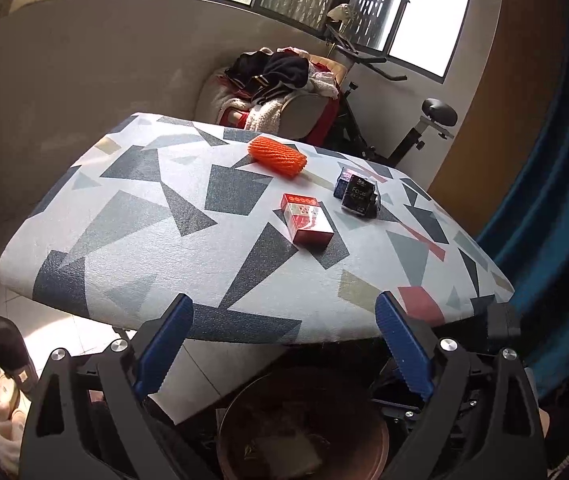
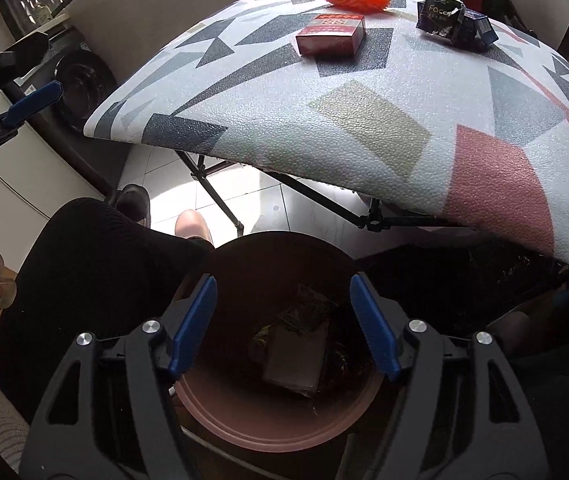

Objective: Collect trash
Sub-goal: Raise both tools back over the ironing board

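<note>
The right hand-held gripper (image 2: 284, 324) is hanging with its jaws spread and nothing between them over a brown bin (image 2: 244, 428) (a flat packet (image 2: 296, 360) is lying inside). The left hand-held gripper (image 1: 284, 344) is also gaping empty at the near edge of the patterned surface (image 1: 144, 216), where a red box (image 1: 306, 224), an orange net sleeve (image 1: 278, 156) and a dark tissue pack (image 1: 358, 196) are lying apart.
</note>
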The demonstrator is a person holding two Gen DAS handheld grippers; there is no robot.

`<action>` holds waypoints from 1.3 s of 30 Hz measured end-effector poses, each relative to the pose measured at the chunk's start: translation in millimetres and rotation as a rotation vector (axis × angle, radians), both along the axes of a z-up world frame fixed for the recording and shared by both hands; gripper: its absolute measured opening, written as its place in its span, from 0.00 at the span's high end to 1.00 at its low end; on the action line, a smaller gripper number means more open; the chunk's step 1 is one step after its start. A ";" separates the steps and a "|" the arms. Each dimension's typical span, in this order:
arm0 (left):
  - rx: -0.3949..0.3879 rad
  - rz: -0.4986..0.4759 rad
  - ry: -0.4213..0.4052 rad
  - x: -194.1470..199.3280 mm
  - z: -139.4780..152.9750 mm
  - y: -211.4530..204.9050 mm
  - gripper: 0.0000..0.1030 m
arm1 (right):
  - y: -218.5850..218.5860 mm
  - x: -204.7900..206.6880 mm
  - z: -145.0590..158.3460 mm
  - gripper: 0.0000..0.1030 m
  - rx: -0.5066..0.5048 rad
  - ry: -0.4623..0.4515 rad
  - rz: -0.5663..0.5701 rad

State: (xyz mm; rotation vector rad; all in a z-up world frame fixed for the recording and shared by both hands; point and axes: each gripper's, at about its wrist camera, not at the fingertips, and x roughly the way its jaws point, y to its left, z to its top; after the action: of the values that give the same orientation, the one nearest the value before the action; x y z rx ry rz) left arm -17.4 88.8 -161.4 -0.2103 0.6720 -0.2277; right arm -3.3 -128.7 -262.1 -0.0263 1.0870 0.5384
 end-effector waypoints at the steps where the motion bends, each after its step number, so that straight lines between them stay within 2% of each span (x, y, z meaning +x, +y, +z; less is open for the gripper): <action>1: -0.001 0.001 0.001 0.1 -0.3 0.2 0.13 | 0.9 -0.3 0.8 0.16 -0.005 -0.009 0.000; 4: -0.002 0.005 0.004 1.0 -1.4 0.8 0.13 | -0.5 0.1 3.3 0.07 -0.003 -0.026 -0.006; 6: -0.001 0.007 0.006 1.5 -2.2 1.1 0.13 | -3.2 2.0 3.5 0.06 0.014 -0.020 -0.012; 10: 0.005 0.006 0.007 2.2 -3.4 1.1 0.13 | -9.0 5.0 4.1 0.06 0.012 -0.024 -0.039; 15: 0.007 0.006 0.012 9.3 -4.8 -0.1 0.13 | -21.8 14.6 13.8 0.06 0.013 -0.072 -0.082; 28: 0.022 -0.032 -0.011 45.7 7.3 -12.0 0.13 | -87.7 70.9 60.4 0.06 0.029 -0.176 -0.312; 35: 0.047 -0.066 -0.003 68.0 9.4 -23.6 0.13 | -105.9 90.8 71.6 0.06 0.026 -0.196 -0.340; 39: 0.056 -0.083 0.014 83.4 7.2 -30.7 0.12 | -107.7 97.9 72.2 0.06 -0.029 -0.223 -0.350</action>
State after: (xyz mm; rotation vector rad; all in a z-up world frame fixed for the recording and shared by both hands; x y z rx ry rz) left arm 66.0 58.1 -154.2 -0.1304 0.7005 -0.2867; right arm 94.6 -236.4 -189.9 0.0763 0.8570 0.1990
